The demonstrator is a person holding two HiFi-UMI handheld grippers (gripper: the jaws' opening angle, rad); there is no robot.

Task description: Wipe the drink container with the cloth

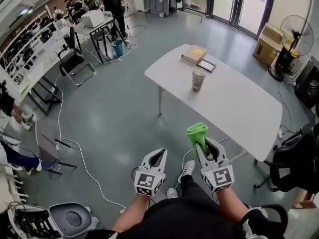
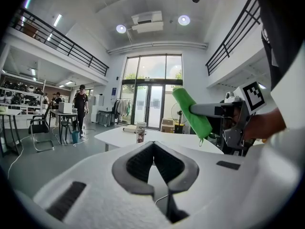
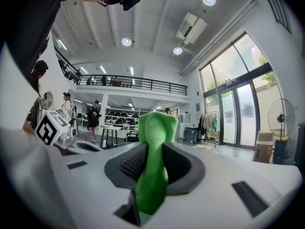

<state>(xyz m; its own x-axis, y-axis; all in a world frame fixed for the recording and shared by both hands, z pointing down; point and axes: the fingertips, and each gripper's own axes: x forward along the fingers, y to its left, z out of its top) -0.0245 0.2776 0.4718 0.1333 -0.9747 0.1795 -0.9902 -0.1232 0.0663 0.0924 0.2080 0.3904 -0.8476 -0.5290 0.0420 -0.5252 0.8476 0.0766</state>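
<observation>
A paper drink cup [image 1: 198,79] with a lid stands upright on the white table [image 1: 234,108], also small in the left gripper view as the cup [image 2: 140,132]. My right gripper [image 1: 203,142] is shut on a green cloth [image 1: 196,134], held in the air short of the table's near edge; the cloth [image 3: 153,161] fills the space between its jaws. My left gripper [image 1: 159,156] hangs beside it over the floor, shut and empty, its jaws [image 2: 153,159] meeting at the tips. The cloth [image 2: 192,112] shows at the right of the left gripper view.
A book [image 1: 194,54] and a dark framed tablet [image 1: 206,65] lie at the table's far end. A standing fan [image 1: 294,39] and cardboard boxes [image 1: 266,44] are at the right. An office chair [image 1: 294,166] sits near right. Cables [image 1: 82,163] trail across the grey floor; a person [image 1: 113,1] stands far off.
</observation>
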